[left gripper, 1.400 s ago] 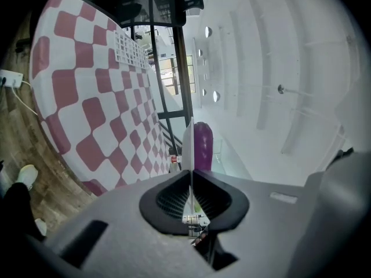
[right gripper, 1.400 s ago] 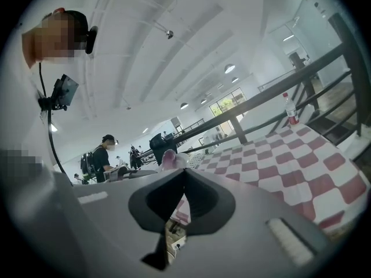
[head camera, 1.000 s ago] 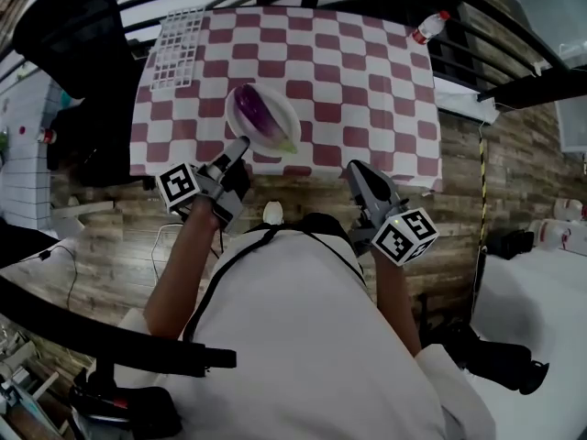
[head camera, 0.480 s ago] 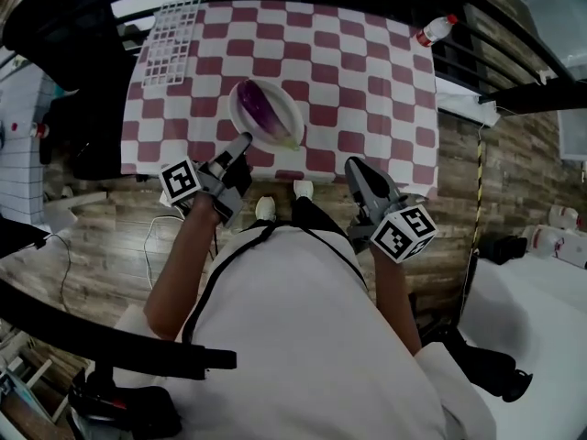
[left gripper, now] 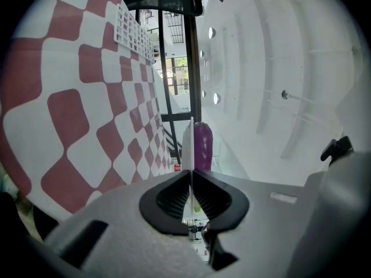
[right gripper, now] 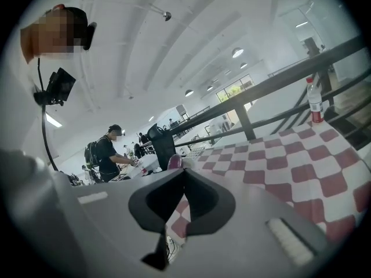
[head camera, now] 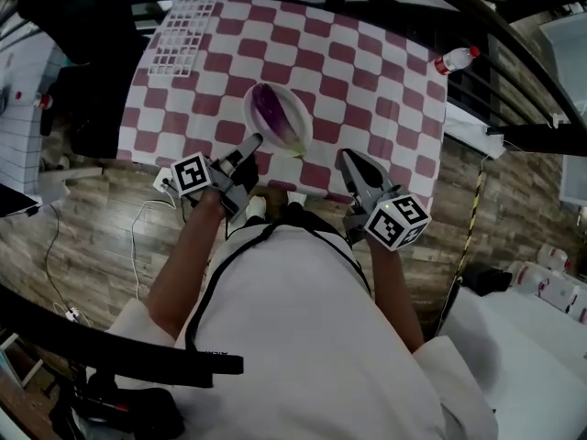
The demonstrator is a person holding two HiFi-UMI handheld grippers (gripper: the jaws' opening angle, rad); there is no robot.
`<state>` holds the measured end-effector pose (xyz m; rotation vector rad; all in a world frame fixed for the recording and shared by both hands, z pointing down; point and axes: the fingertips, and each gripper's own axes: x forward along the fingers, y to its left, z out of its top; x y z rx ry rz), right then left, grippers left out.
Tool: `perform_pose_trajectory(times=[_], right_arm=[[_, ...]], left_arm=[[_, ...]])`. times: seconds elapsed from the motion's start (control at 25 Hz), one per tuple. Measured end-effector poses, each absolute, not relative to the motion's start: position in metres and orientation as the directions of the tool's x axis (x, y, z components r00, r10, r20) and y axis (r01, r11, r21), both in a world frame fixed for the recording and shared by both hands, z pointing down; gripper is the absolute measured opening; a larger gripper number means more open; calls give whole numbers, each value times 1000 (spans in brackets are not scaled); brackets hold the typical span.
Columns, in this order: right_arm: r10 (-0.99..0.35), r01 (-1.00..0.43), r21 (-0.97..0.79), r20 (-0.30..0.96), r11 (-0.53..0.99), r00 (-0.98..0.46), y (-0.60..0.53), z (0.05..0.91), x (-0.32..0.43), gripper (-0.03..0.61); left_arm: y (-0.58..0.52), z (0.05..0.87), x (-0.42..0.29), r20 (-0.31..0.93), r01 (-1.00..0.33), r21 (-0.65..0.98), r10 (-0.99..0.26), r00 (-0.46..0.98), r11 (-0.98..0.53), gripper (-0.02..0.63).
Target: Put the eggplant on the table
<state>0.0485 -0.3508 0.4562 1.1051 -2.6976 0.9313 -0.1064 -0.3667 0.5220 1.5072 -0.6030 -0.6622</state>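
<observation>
Red-and-white checked cloth (head camera: 367,71): covers the whole table (head camera: 404,145). I am looking down on it past the person's shoulders from the near edge.
Wood floor (head camera: 101,236): plank flooring on both sides of the person.
Wire rack (head camera: 188,30): white, lying flat at the far left corner of the table.
Plate (head camera: 297,115): white, over the near middle of the table. I cannot tell whether it rests on the cloth or sits just clear of it.
Left hand-held gripper (head camera: 249,145): jaws narrow and clamped on the plate's near rim. In the left gripper view I see the thin white rim edge-on between the pads.
Right hand-held gripper (head camera: 347,159): jaws drawn together with nothing between them. It sits over the near edge of the table, to the right of the plate and apart from it.
Eggplant (head camera: 270,110): purple, lying on the plate with its pale green end toward the near rim.
Bottle (head camera: 456,60): clear with a red cap, at the far right corner, well apart from the plate.
</observation>
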Motion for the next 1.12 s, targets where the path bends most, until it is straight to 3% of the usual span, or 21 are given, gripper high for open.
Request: perform_pose_trajectory(times=[1.12], right_arm=[[-507,-650,-502,408,571,-760,-396,505,66,8]], left_arm=[[-421,656,-107,45,1,998,-777,629,58,20]])
